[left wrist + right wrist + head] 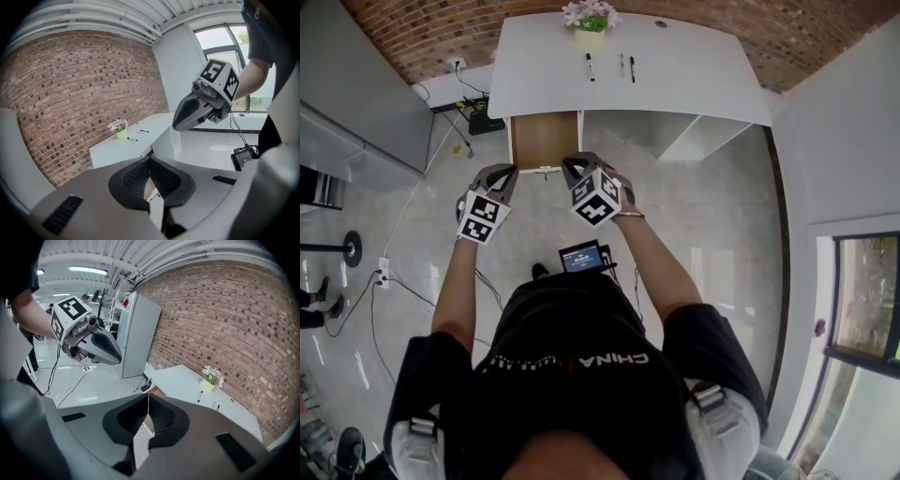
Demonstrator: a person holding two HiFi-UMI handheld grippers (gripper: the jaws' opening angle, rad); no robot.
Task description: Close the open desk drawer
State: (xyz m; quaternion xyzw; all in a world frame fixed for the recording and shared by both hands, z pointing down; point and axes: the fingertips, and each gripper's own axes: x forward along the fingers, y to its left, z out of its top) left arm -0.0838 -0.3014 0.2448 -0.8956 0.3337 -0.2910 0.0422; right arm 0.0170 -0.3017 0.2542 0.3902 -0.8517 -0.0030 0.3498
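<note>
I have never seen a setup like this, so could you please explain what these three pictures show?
A person holds a grey two-jaw gripper in each hand: the left gripper and the right gripper. One picture comes from a head camera looking down; the others from cameras riding on each gripper. Ahead stands a white rectangular desk bearing a pot of white flowers and three pens, with its brown wooden drawer pulled open. Both grippers are shut, holding nothing.

An open brown wooden drawer (544, 141) juts from the white rectangular bench (675, 75). The left gripper (504, 172) and right gripper (575, 167) hover close to its front edge.
</note>
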